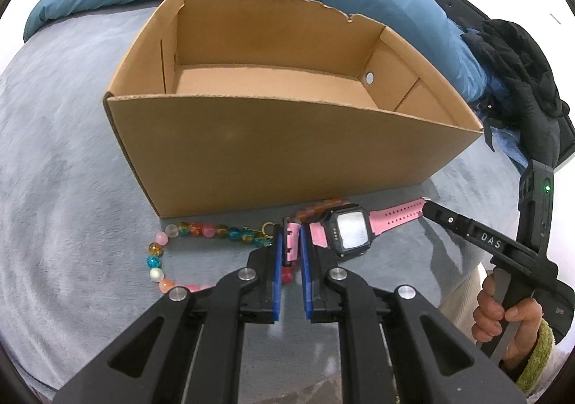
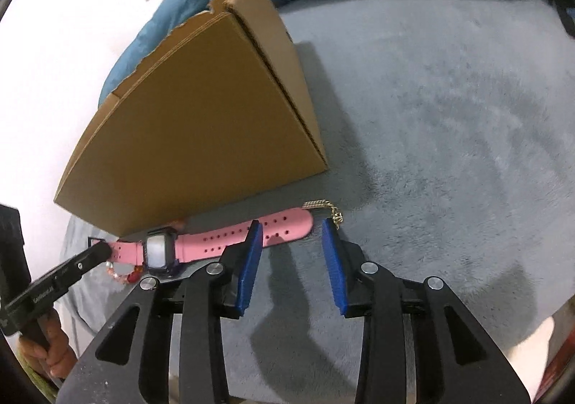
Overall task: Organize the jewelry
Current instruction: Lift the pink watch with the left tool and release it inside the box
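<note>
The left gripper (image 1: 291, 242) is clamped on the buckle end of the pink watch (image 1: 350, 231), lying just near of the cardboard box (image 1: 287, 152); the right gripper (image 2: 293, 242) stands apart, empty, around the strap's tip. Pickup under way; next, lift it over the wall without snagging the bead bracelet (image 1: 187, 235)

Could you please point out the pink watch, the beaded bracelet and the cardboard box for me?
pink watch (image 1: 350, 232): left wrist view, on its screen.
beaded bracelet (image 1: 155, 248): left wrist view, on an amber bead at the loop's left bend.
cardboard box (image 1: 287, 152): left wrist view, on the near outer wall.
</note>
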